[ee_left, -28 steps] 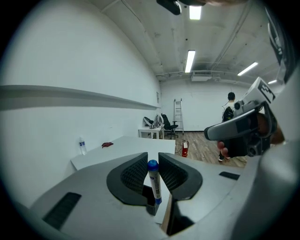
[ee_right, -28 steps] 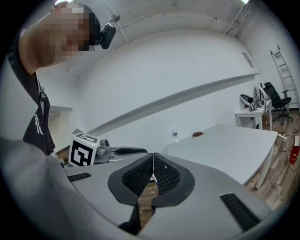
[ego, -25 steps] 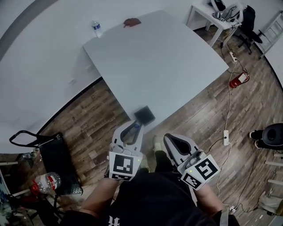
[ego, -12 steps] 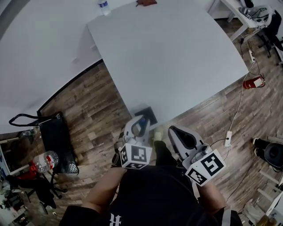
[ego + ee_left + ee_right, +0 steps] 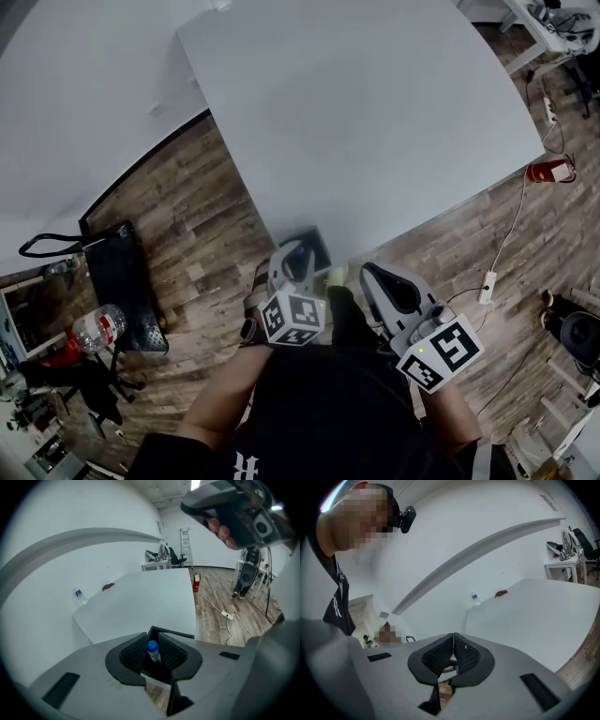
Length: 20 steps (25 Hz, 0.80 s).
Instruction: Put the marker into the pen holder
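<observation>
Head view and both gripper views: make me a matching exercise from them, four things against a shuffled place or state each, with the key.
1 marker
2 right gripper
3 pen holder
4 fire extinguisher

a on the wooden floor
b gripped in the left gripper
c jaws together, empty
d near corner of the table

Pairs: 1-b, 2-c, 3-d, 4-a

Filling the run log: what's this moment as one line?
left gripper shut on marker | marker at pen holder | right gripper shut, empty

Pen holder partly obsc. by left gripper
</observation>
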Available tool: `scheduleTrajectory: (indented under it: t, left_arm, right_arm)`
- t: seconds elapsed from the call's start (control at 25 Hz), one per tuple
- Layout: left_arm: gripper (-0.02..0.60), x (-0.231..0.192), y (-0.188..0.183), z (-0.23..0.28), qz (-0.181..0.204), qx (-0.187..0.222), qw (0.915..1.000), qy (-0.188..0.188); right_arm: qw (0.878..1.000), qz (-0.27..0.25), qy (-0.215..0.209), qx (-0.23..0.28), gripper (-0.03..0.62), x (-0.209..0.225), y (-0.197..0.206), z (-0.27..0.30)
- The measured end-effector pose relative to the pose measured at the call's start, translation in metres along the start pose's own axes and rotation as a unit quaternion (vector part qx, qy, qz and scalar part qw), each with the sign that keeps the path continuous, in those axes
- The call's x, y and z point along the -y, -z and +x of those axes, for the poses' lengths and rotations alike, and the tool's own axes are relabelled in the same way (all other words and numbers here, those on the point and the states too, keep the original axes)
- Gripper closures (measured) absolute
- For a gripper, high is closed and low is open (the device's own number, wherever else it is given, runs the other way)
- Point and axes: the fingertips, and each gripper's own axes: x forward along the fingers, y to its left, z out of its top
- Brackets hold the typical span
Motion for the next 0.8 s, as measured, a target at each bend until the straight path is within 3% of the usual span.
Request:
scheduleTrajectory:
  t: [0.4, 0.8]
  left_arm:
    - [0.46, 0.001, -0.017, 0.001, -0.009, 0.017, 0.9997, 0.016]
    - [0.47, -0.017, -0.048, -0.041, -0.041, 0.083, 0.9957, 0.007]
  right_arm:
    - [1.0, 0.003, -0.003, -0.002, 0.579, 0.008, -0.003, 0.005]
    - [0.999, -0.028, -0.019, 0.004, 0.579, -0.015, -0.006, 0.017]
